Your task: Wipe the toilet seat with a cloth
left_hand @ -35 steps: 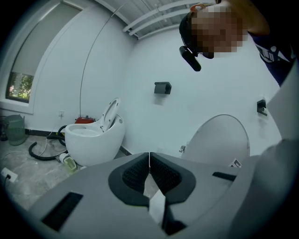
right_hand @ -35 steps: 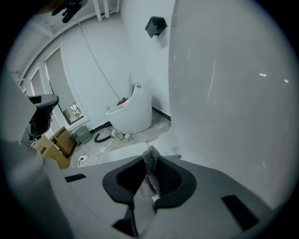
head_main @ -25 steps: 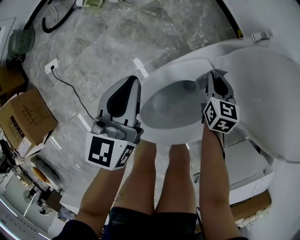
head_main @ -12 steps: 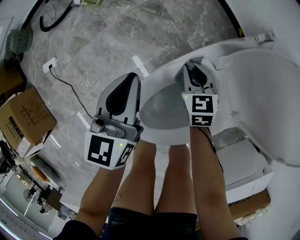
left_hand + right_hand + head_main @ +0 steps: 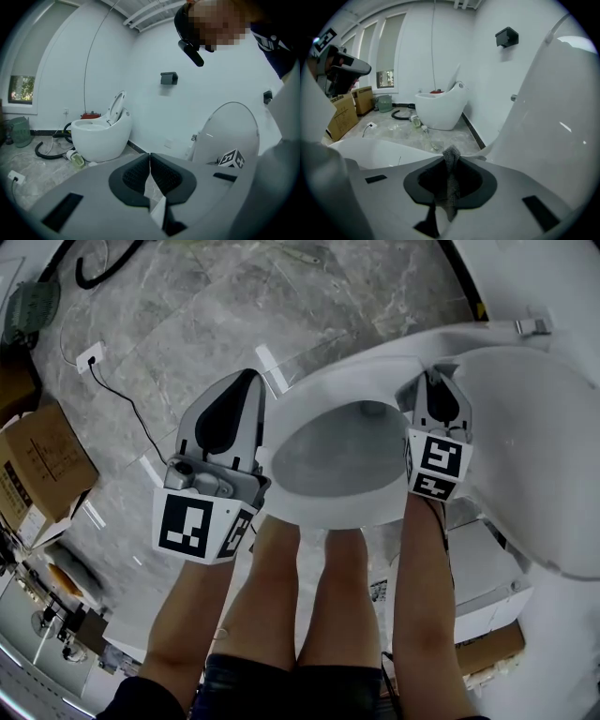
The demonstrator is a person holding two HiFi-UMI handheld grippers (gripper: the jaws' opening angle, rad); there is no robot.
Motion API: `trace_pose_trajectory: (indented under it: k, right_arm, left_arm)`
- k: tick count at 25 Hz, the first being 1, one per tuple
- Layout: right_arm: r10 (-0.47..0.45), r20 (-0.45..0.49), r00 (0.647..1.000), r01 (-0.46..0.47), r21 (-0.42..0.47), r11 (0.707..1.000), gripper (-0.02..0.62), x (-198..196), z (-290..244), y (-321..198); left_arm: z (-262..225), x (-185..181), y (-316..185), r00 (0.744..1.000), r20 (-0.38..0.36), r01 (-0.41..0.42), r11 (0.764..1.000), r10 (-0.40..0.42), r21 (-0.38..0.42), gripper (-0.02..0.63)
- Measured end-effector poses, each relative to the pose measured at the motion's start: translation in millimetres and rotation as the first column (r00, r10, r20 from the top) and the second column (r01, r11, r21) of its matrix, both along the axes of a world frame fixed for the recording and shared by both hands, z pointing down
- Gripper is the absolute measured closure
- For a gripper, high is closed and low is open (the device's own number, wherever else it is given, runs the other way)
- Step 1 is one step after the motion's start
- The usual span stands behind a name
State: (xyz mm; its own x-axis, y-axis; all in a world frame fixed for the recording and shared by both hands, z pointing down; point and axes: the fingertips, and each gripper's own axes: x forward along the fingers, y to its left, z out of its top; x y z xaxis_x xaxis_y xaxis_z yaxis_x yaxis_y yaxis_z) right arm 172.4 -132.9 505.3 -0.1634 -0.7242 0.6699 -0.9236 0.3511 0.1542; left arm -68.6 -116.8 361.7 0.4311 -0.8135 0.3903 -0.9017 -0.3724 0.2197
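Note:
The white toilet seat (image 5: pixel 323 514) rings the bowl in the head view, with the lid (image 5: pixel 534 446) raised to its right. My right gripper (image 5: pixel 434 382) rests at the seat's rear right, close to the hinge, shut on a grey knitted cloth (image 5: pixel 451 161) that sticks out past its jaws. From the right gripper view, the seat (image 5: pixel 370 150) curves off to the left and the lid (image 5: pixel 553 108) fills the right side. My left gripper (image 5: pixel 241 388) hangs over the floor just left of the seat, its jaws pressed together with nothing in them (image 5: pixel 150 158).
A second white toilet (image 5: pixel 101 136) stands by the far wall with a hose and a bottle beside it. Cardboard boxes (image 5: pixel 37 465) and a socket with its cable (image 5: pixel 89 357) lie on the marble floor at left. The person's legs (image 5: pixel 309 587) are in front of the bowl.
My right gripper swept left along the rear of the seat, then came back right toward the hinge with the cloth. The left gripper drifted slightly left and stayed shut.

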Motion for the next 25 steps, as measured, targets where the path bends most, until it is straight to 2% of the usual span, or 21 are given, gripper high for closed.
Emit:
trace_pose_trajectory:
  k: [3,7,9,12,13,14,16,18,21,22,24,25]
  right_arm:
    - [-0.130,0.036,0.991,0.130,0.006,0.992,0.526,-44,2,-5]
    - [-0.337,0.089,0.937,0.337,0.014,0.941,0.528,-128,9,15]
    - [-0.427,0.139,0.894,0.429,0.018,0.903,0.528,-174,9,33]
    - [-0.578,0.196,0.792,0.587,0.017,0.809,0.526,-238,7,69]
    - [-0.612,0.198,0.766,0.621,0.016,0.783,0.526,-249,7,77]
    - [-0.624,0.194,0.757,0.634,0.013,0.773,0.526,-252,8,81]
    - [-0.593,0.183,0.784,0.603,0.007,0.798,0.525,-240,10,74]
    - [-0.520,0.147,0.842,0.525,0.001,0.851,0.525,-210,11,53]
    - [-0.327,0.074,0.942,0.329,-0.019,0.944,0.525,-138,11,10]
    - [-0.252,0.049,0.967,0.253,-0.027,0.967,0.525,-111,10,-3]
    - [-0.137,0.011,0.991,0.137,-0.046,0.989,0.523,-69,9,-21]
    - [-0.114,-0.001,0.993,0.114,-0.055,0.992,0.524,-58,9,-25]
  left_arm:
    - [3,-10,0,1.000,0.010,0.024,1.000,-0.024,-0.002,0.583]
    - [4,-18,2,0.999,0.022,0.041,0.999,-0.041,-0.002,0.583]
    - [4,-21,5,0.999,0.027,0.046,0.999,-0.046,-0.004,0.583]
    - [4,-27,8,0.998,0.031,0.057,0.998,-0.057,-0.007,0.583]
    - [4,-28,9,0.998,0.032,0.059,0.998,-0.059,-0.007,0.583]
    - [4,-29,10,0.998,0.033,0.061,0.998,-0.060,-0.007,0.583]
    - [4,-30,12,0.998,0.037,0.060,0.998,-0.060,-0.005,0.583]
    - [4,-34,15,0.997,0.040,0.063,0.998,-0.063,-0.003,0.583]
    - [4,-41,19,0.996,0.031,0.083,0.997,-0.083,-0.004,0.583]
    - [3,-44,19,0.996,0.026,0.091,0.996,-0.091,-0.004,0.583]
    - [1,-48,21,0.994,0.021,0.104,0.995,-0.103,-0.003,0.583]
    - [0,-50,23,0.994,0.021,0.108,0.994,-0.108,-0.001,0.583]
